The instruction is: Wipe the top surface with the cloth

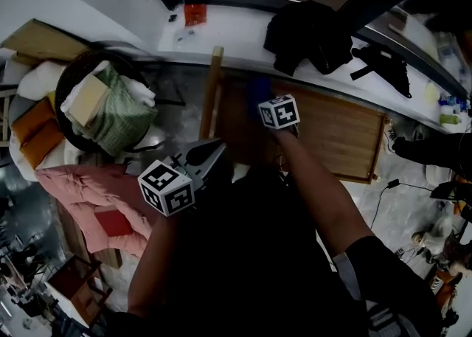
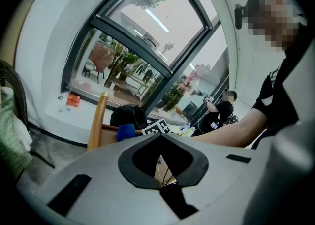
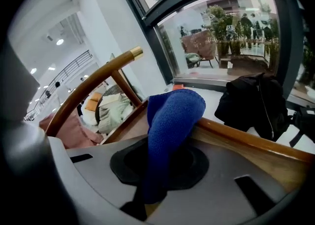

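The blue cloth [image 3: 172, 120] is pinched in my right gripper [image 3: 160, 167], which is shut on it. The cloth's free end lies folded over the wooden rail [image 3: 246, 143] ahead. In the head view the cloth [image 1: 258, 92] sits at the near left corner of the wooden top surface [image 1: 335, 136], just beyond the right gripper [image 1: 274, 101]. My left gripper [image 1: 209, 154] hangs lower left of that, off the wood. Its jaws are together with nothing between them [image 2: 162, 159]. In the left gripper view the cloth [image 2: 126, 131] shows beside an upright wooden post [image 2: 97, 120].
A white ledge [image 1: 236, 33] behind the wood carries a black jacket [image 1: 306, 33], a black bag [image 1: 383, 68] and a small red item [image 1: 195, 12]. To the left stand a dark basket of linens [image 1: 110, 107] and a pink quilt [image 1: 96, 188]. Cables [image 1: 391, 188] lie on the floor to the right.
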Action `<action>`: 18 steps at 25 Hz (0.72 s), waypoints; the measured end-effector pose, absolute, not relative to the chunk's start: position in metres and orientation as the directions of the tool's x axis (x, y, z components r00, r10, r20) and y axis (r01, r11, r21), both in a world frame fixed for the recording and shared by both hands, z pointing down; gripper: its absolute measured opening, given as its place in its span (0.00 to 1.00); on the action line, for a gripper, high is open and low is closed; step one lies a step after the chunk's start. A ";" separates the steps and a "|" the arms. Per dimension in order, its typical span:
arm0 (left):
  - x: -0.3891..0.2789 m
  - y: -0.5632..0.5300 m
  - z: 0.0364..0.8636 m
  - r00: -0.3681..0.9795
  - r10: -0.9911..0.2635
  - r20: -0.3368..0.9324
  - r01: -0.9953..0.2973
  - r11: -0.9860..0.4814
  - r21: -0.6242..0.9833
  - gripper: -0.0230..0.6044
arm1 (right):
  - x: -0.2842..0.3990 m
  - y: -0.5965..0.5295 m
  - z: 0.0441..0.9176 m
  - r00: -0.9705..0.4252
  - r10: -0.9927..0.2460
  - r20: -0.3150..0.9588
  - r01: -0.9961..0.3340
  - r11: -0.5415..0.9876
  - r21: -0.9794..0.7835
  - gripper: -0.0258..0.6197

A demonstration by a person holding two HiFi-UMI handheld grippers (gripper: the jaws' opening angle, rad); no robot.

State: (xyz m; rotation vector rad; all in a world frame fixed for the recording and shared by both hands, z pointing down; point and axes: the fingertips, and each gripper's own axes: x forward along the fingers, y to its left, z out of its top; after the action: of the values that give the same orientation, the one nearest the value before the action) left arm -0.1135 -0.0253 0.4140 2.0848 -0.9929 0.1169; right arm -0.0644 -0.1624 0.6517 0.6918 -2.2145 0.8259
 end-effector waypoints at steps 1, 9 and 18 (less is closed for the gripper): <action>-0.106 -0.026 0.414 0.693 -0.604 0.395 -0.683 -0.373 0.628 0.05 | -0.056 -0.164 0.652 -0.638 -0.248 0.729 -0.666 0.653 -0.360 0.14; -0.050 -0.033 0.418 0.738 -0.532 0.415 -0.657 -0.431 0.618 0.05 | 0.014 -0.175 0.648 -0.619 -0.315 0.720 -0.703 0.630 -0.330 0.14; 0.002 -0.038 0.420 0.783 -0.455 0.424 -0.618 -0.491 0.614 0.05 | 0.089 -0.182 0.647 -0.581 -0.380 0.720 -0.759 0.572 -0.310 0.14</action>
State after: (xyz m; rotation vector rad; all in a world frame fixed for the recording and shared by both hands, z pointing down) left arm 0.0017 -0.0384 0.4199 2.1735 -0.7927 0.2608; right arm 0.0893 -0.1821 0.6472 0.9053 -2.2055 0.8245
